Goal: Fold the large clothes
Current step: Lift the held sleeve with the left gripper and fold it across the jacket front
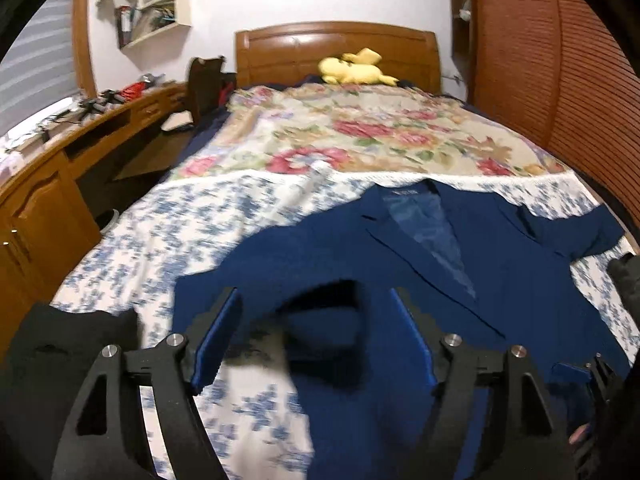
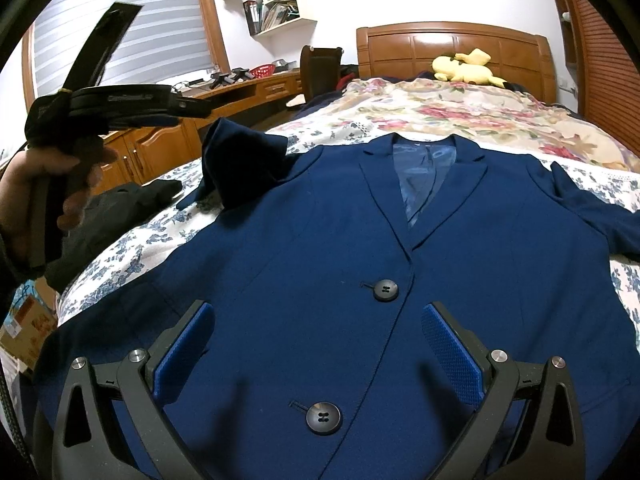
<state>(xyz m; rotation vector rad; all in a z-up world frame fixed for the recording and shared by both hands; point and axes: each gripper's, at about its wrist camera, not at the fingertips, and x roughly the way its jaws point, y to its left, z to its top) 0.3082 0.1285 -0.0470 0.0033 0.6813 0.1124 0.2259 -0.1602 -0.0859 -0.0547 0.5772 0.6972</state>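
Note:
A navy blazer (image 2: pixel 320 220) lies face up and buttoned on the bed, collar toward the headboard. Its left sleeve (image 2: pixel 240 152) stands raised and crumpled over the shoulder; the right sleeve (image 2: pixel 592 208) lies spread out flat. My right gripper (image 2: pixel 318 320) hovers open over the blazer's front, between two dark buttons (image 2: pixel 386 290), with nothing held. In the left wrist view my left gripper (image 1: pixel 314 320) is open, and the blurred sleeve (image 1: pixel 320 320) hangs loose between and beyond its blue pads (image 1: pixel 216 340). A hand (image 2: pixel 48 176) holds that gripper high at the left.
A dark garment (image 1: pixel 72 340) lies at the bed's left edge. A floral blanket (image 1: pixel 360 128) and a yellow plush toy (image 1: pixel 356 68) cover the far half near the wooden headboard (image 1: pixel 336 40). A wooden desk (image 1: pixel 60 168) runs along the left; a cardboard box (image 2: pixel 28 320) sits on the floor.

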